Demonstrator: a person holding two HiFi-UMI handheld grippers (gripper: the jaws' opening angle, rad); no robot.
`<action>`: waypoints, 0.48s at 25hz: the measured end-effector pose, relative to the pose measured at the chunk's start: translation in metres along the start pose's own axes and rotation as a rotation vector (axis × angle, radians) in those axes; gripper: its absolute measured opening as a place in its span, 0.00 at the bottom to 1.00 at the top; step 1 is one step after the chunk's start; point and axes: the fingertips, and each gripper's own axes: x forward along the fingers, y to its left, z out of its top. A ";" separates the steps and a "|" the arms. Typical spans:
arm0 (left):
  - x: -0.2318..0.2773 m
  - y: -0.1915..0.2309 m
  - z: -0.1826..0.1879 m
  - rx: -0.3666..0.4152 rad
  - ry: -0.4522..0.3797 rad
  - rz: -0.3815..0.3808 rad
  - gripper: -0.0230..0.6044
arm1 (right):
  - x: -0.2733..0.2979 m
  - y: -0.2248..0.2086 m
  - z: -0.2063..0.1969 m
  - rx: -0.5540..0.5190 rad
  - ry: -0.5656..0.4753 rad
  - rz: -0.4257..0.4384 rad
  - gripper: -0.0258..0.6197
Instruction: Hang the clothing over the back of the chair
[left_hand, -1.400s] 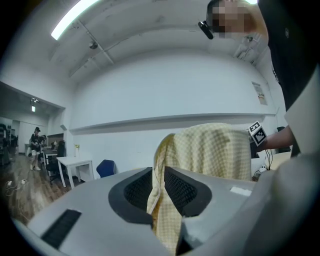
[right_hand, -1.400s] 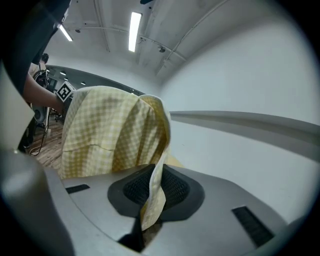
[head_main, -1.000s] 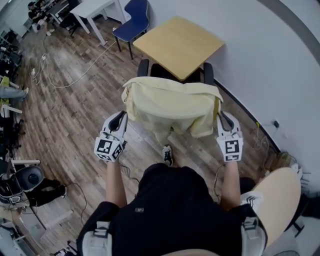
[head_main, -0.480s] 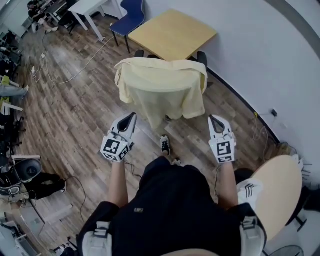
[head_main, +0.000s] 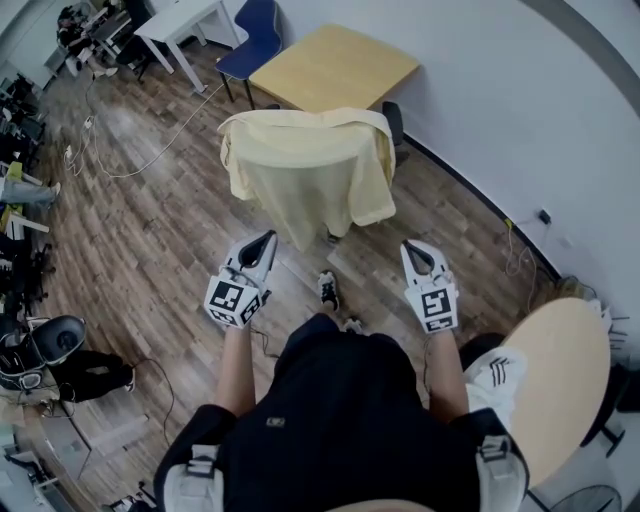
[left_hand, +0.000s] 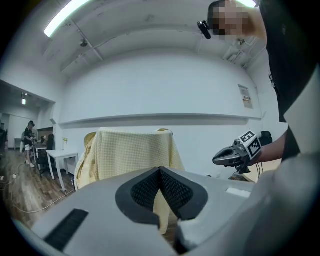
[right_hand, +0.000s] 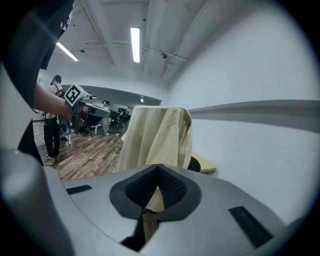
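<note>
Head view has the yellow clothing (head_main: 305, 170) already draped over the back of the chair (head_main: 397, 122). It lies ahead of both grippers, roughly centred between the lines they point along and apart from both tips. The left gripper (head_main: 266, 240) and right gripper (head_main: 411, 248) are held side by side over the wooden floor, with a shoe just behind and between them.

Each gripper view shows its own jaws pressed together at the tips. Nothing is pinched, and the checked fabric only shows through beyond them.

By my judgement the hanging itself is finished, so the step in hand is to leave the drape alone and check it. To do that well, both pairs of tips should stay low and on this near side of the hem, so that no jaw catches the loose panel hanging toward them. Any retreat should run straight back along the pointing direction, not sweep sideways.

The cloth looks a little uneven, with a longer tongue toward the left gripper's side of centre and a shorter flap ahead of the right gripper. If it slips, a light pinch at the top fold would settle it better than a tug at the hem. A wooden table (head_main: 335, 68) stands just beyond the chair.
</note>
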 end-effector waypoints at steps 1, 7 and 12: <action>0.001 -0.006 0.000 0.006 0.004 -0.009 0.04 | -0.003 0.000 -0.002 0.017 -0.005 0.002 0.03; 0.001 -0.024 -0.002 0.021 0.016 -0.034 0.04 | -0.013 0.005 0.000 0.085 -0.045 0.030 0.03; 0.003 -0.036 -0.002 0.033 0.020 -0.044 0.04 | -0.016 0.012 -0.012 0.084 -0.020 0.051 0.03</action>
